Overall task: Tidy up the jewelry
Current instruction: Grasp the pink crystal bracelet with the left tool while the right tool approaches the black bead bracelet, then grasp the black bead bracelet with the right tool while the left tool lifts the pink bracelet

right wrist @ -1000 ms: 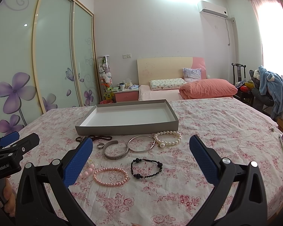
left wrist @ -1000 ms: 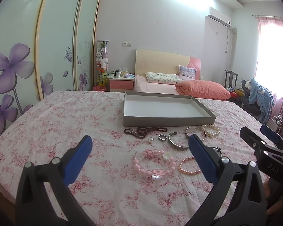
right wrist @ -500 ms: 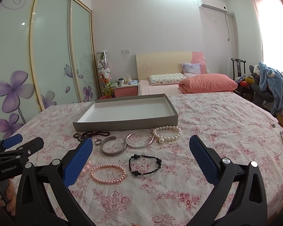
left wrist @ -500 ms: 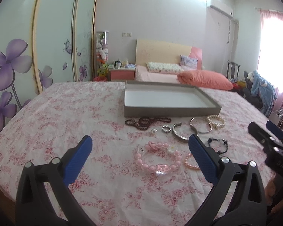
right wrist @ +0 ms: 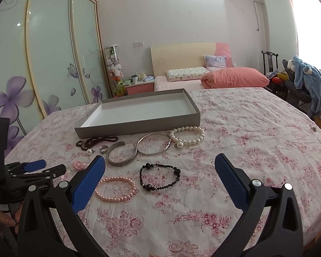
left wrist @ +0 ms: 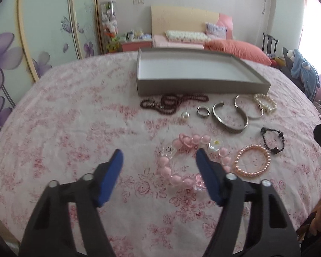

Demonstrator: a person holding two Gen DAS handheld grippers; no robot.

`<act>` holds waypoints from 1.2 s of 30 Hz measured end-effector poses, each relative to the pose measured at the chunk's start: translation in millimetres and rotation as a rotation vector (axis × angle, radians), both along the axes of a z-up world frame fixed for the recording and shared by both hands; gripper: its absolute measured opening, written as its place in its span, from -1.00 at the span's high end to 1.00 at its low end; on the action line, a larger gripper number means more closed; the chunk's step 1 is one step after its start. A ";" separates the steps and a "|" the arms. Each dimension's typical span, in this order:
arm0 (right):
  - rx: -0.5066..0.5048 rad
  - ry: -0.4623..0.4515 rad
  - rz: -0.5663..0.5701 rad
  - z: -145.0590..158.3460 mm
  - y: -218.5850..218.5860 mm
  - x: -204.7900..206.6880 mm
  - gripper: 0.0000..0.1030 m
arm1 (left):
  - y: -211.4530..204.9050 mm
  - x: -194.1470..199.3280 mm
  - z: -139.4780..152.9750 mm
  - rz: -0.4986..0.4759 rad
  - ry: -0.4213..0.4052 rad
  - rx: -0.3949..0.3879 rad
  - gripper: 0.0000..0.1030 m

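A grey tray (right wrist: 139, 126) with a white floor is set on a pink floral bedspread (right wrist: 246, 150), and the jewelry is laid out loose in front of its near wall, none of it inside. Nearest the wall are seen a dark beaded necklace (left wrist: 173, 102), a small pearl piece (left wrist: 185, 115), a ring (left wrist: 203, 111), an open silver cuff (right wrist: 122, 156), a thin silver bangle (right wrist: 154, 146) and a white pearl bracelet (right wrist: 188, 137); closer to the cameras lie a black bead bracelet (right wrist: 159, 176) and a pink pearl bracelet (right wrist: 115, 189). The left gripper (left wrist: 158, 157) is held over a chunky pink bead bracelet (left wrist: 182, 167); its jaws have just been closing, are partly apart, and one finger covers part of the loop, with nothing pressed. The right gripper (right wrist: 160, 165) is spread wide above the black and pink pearl bracelets, gripping nothing. The chunky bracelet is shown whole only by the left wrist view; in the right wrist view it is mostly hidden behind the left gripper (right wrist: 38, 168).
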State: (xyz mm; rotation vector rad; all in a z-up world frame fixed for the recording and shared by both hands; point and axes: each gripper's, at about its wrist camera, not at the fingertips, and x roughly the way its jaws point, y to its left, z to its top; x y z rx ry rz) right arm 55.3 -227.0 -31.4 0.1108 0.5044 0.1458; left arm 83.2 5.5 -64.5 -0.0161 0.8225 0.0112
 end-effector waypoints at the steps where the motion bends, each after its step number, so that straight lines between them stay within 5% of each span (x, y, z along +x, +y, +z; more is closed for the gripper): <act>1: -0.001 0.007 -0.002 -0.9 -0.6 1.5 -0.97 | 0.2 2.0 -2.2 -0.003 0.012 -0.004 -0.18; 12: 0.008 0.097 -0.024 -10.8 -7.3 22.3 -0.97 | 3.6 9.9 -14.2 -0.020 0.083 -0.020 0.53; 19: 0.010 0.164 -0.028 -16.9 -9.7 35.5 -0.94 | -0.8 13.9 -12.6 -0.048 0.086 -0.002 0.73; 27: 0.006 0.295 0.023 -29.7 -7.9 58.0 -0.17 | 22.3 32.0 -10.9 0.014 0.104 0.018 0.73; 36: -0.070 0.390 0.037 -44.9 -3.6 76.6 0.41 | 53.5 37.7 -8.3 0.112 0.108 0.033 0.73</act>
